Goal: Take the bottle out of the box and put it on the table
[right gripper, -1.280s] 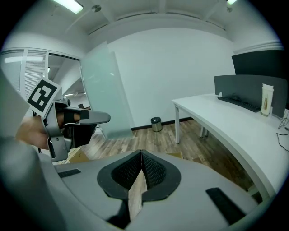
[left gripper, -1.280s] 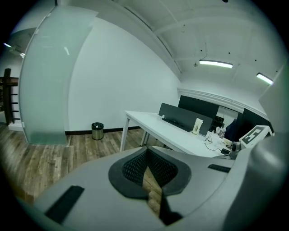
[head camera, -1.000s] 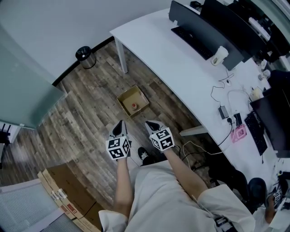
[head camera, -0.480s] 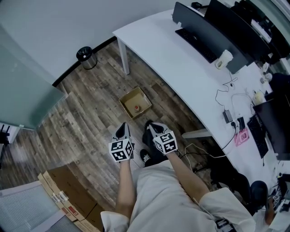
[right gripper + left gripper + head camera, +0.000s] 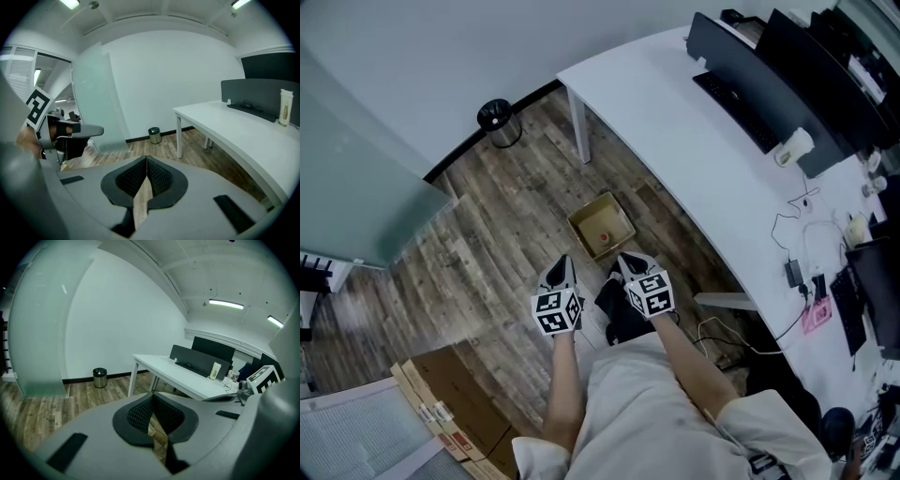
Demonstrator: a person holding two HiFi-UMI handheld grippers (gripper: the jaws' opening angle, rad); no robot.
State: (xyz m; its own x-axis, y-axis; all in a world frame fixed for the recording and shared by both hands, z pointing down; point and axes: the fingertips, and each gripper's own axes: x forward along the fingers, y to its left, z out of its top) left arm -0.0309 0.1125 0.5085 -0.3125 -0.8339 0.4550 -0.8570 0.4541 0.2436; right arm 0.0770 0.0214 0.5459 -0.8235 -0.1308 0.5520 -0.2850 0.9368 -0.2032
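An open cardboard box (image 5: 602, 225) sits on the wooden floor by the white table (image 5: 675, 122). Inside it lies a small bottle with a red cap (image 5: 604, 236). My left gripper (image 5: 563, 265) hovers just short of the box's near left corner, jaws together and empty. My right gripper (image 5: 626, 260) hangs above the box's near right edge, also shut and empty. In the left gripper view the left gripper's (image 5: 152, 399) pads meet at the tips. The right gripper view shows the right gripper's (image 5: 146, 161) pads pressed together. The box is not clearly visible in either gripper view.
A metal trash bin (image 5: 495, 120) stands by the wall. A frosted glass partition (image 5: 347, 178) is at the left. Stacked cardboard cartons (image 5: 441, 403) lie behind me at the lower left. Monitors and a keyboard (image 5: 750, 66) and cables occupy the table.
Both grippers have moved forward together toward the box, which now lies right in front of their tips. Jaws stayed shut.
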